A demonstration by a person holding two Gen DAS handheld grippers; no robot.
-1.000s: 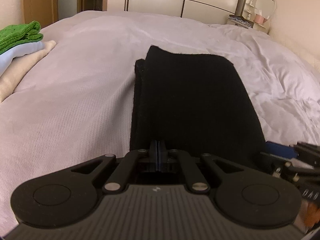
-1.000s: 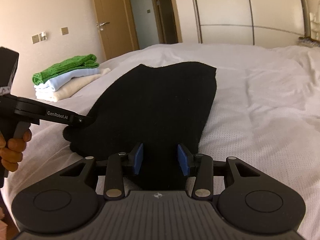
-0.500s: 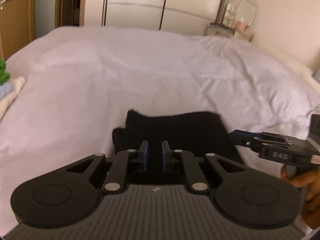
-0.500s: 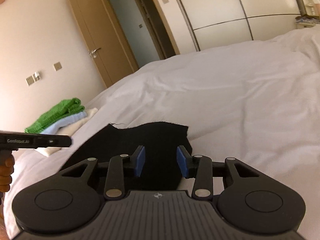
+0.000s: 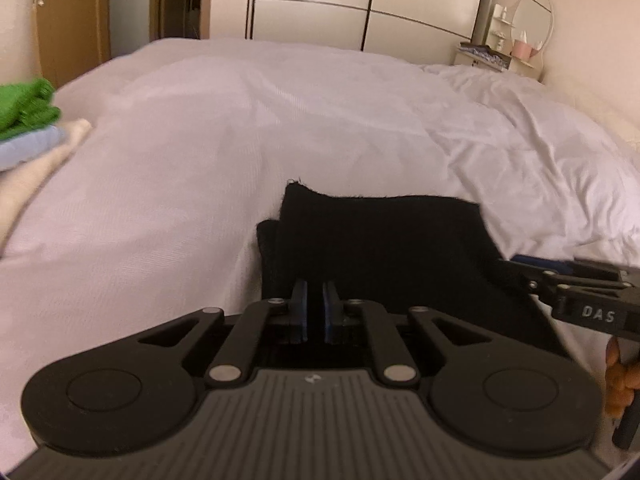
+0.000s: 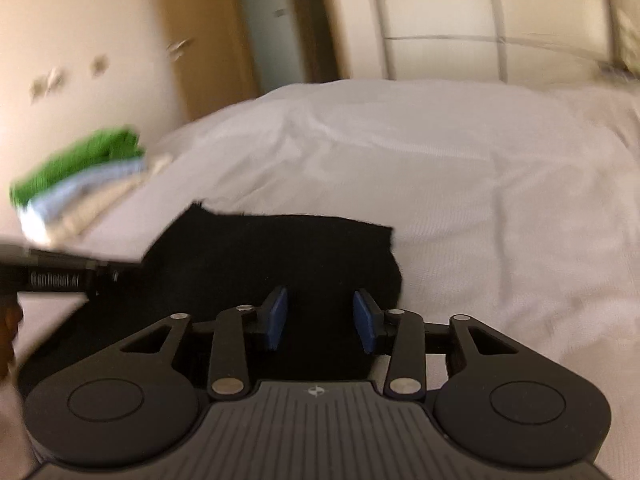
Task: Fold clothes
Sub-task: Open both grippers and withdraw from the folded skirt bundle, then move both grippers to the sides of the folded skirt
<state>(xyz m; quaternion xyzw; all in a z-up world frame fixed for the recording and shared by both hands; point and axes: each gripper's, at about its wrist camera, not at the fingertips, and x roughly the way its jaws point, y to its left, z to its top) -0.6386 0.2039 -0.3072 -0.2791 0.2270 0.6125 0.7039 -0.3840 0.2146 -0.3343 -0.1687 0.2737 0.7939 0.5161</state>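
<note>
The left gripper (image 5: 314, 312), jaws nearly together on nothing, hovers over the soft, limp black garment (image 5: 384, 248), best pinched at its folded edge, while the right gripper (image 6: 320, 322) stands apart.

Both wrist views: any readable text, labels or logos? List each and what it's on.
"DAS": white letters on the side of the right gripper, seen in the left wrist view.
White lettering on the side of the left gripper, seen in the right wrist view: too blurred to read.
Small white emblem on each camera mount: a logo, no letters.
</note>
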